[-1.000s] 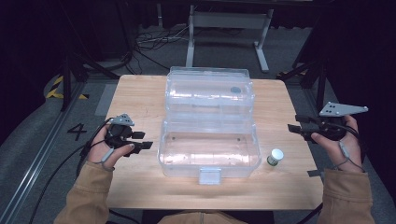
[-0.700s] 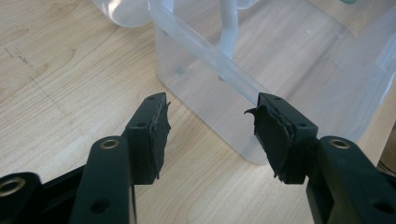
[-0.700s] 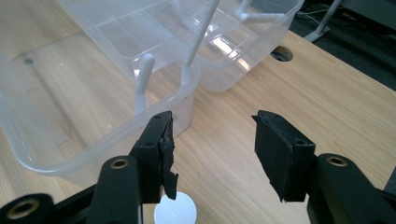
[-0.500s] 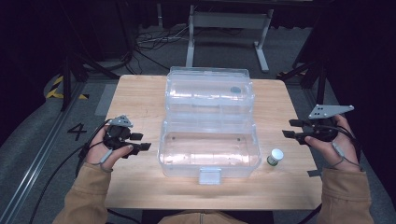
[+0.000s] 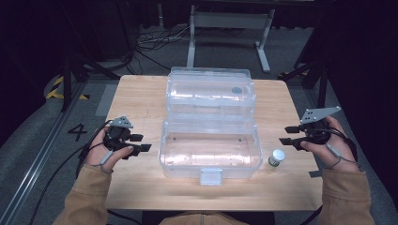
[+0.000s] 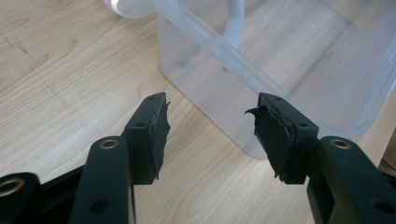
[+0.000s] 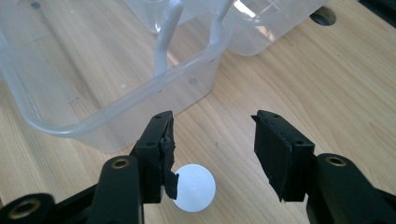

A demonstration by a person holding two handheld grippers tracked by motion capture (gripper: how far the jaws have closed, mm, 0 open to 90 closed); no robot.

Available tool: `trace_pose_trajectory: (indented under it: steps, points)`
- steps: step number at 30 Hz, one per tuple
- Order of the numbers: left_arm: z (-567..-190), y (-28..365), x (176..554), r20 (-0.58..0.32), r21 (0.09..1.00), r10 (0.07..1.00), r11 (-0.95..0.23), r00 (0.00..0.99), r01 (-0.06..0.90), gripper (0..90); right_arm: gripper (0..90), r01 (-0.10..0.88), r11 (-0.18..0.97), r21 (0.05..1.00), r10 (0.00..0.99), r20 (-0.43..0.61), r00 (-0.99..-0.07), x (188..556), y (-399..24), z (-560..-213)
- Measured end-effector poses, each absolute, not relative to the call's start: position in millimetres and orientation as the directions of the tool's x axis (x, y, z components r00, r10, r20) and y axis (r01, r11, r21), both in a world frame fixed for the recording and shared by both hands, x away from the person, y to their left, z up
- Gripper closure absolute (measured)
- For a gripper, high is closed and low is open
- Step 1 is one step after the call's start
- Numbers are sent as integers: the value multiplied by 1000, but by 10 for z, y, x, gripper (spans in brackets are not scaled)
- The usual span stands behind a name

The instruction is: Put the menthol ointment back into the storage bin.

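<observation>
A clear plastic box (image 5: 209, 150) stands open in the middle of the wooden table (image 5: 141, 98), its lid (image 5: 209, 91) folded back behind it. A small bottle with a white cap (image 5: 277, 157) stands just right of the box's front corner. My left gripper (image 5: 142, 143) rests open at the box's left side, nothing between its pads; its own view has the jaws (image 6: 210, 126) apart before the box's corner (image 6: 280, 70). My right gripper (image 5: 285, 134) is open, just right of and above the bottle. In its own view the white cap (image 7: 195, 187) lies low beneath the open gripper (image 7: 212, 144), near the left pad.
The box (image 7: 107, 70) is empty, its latch tab (image 5: 210, 176) facing the table's front edge. Bare wood lies on both sides of the box. Stands, cables and dark floor surround the table.
My right hand has shifted slightly left and toward the front, closer to the bottle. The left hand has not moved. Both grippers' jaws keep the same spread.
</observation>
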State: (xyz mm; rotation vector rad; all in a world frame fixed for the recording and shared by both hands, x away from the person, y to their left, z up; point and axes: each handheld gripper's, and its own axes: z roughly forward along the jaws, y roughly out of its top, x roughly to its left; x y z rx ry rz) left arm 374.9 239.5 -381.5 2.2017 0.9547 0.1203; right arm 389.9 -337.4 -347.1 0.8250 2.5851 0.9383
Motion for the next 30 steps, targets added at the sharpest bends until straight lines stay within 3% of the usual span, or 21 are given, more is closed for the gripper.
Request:
trace_pose_trajectory:
  steps: [30]
  points:
    - [-3851,2437,3764,-185,651,690,-448,700,613,451,465,447,756,478,520,-24,-854,4017,-3234,-3795]
